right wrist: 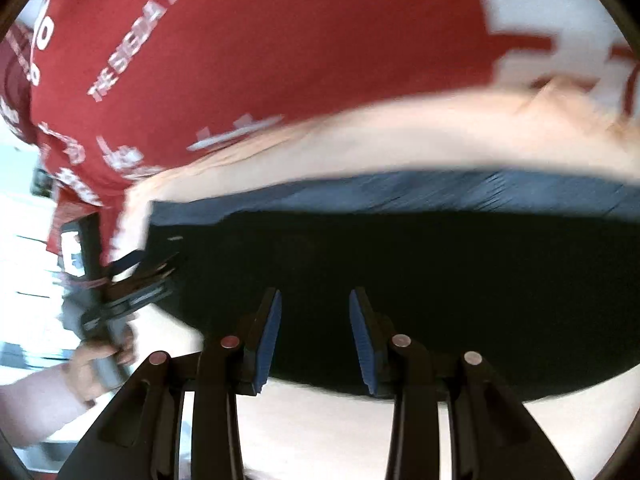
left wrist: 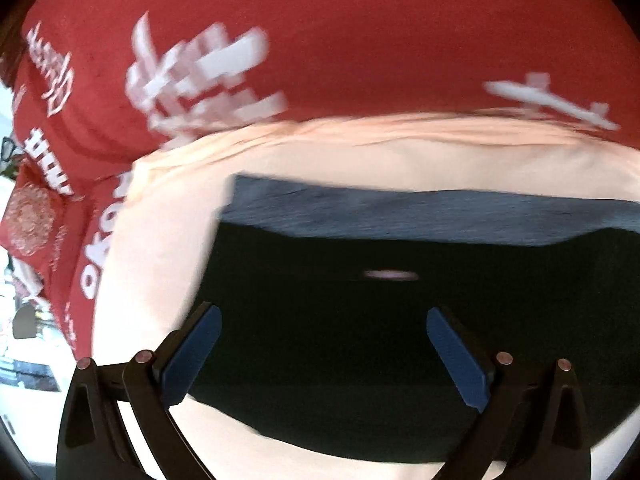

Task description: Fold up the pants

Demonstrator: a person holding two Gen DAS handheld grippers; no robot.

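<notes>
The pants are a flat black piece of cloth with a grey-blue band along the far edge, lying on a pale peach cloth. My left gripper is open above the near part of the pants, blue pads wide apart and holding nothing. In the right wrist view the pants fill the middle. My right gripper is open over their near edge, empty. The left gripper shows at the pants' left corner, held by a hand.
A red cloth with white lettering covers the surface beyond the peach cloth and shows in the right wrist view too. Bright white surroundings lie off the left edge. Both views are motion-blurred.
</notes>
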